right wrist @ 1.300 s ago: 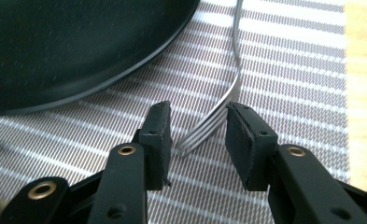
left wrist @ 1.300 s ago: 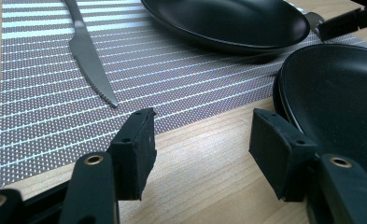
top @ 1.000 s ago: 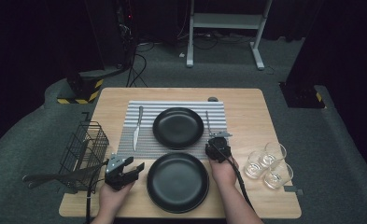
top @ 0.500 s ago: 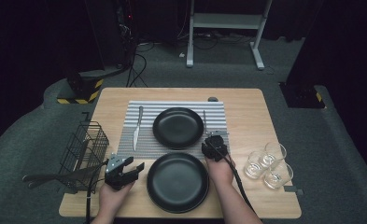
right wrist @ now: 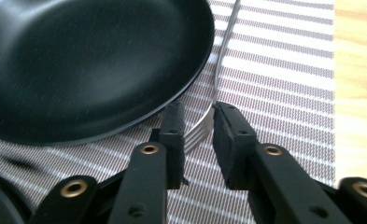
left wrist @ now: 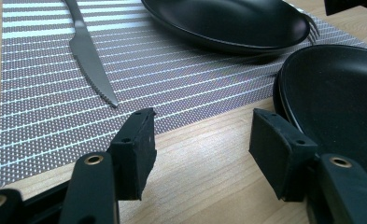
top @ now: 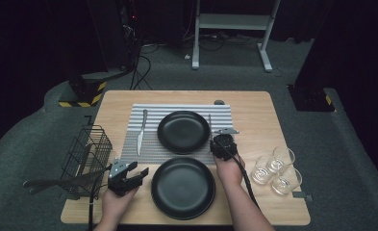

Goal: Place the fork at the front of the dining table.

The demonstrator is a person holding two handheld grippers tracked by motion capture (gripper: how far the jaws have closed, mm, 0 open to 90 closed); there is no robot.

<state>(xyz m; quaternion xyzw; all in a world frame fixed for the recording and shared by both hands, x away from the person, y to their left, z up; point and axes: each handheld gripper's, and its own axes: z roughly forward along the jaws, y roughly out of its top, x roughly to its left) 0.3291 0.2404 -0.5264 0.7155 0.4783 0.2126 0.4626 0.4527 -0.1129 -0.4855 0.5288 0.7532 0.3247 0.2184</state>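
- On the striped placemat (top: 177, 144), right of the far black plate (top: 183, 131), lies the fork (right wrist: 212, 100); tines point toward the person, handle runs away along the plate's rim.
- Right gripper (right wrist: 198, 126) sits at the fork's tine end, jaws on either side of the tines. They've just been closing, w/ the fork head between them; narrow gap left, can't tell if the pads press the metal yet.
- High view: right gripper (top: 223, 146) at the mat's near right corner, btw. the two plates, right hand (top: 230, 168) behind it.
- Left gripper (left wrist: 197, 140) spread wide, nothing between the jaws, low over bare wood table (top: 254, 113) just left of the near black plate (top: 182, 187).
- Knife (left wrist: 90, 56) on the mat's left part, serrated edge visible, well apart from the left jaws.
- Wire basket (top: 88, 154) at the table's left edge; three glasses (top: 275, 168) clustered at the right edge.
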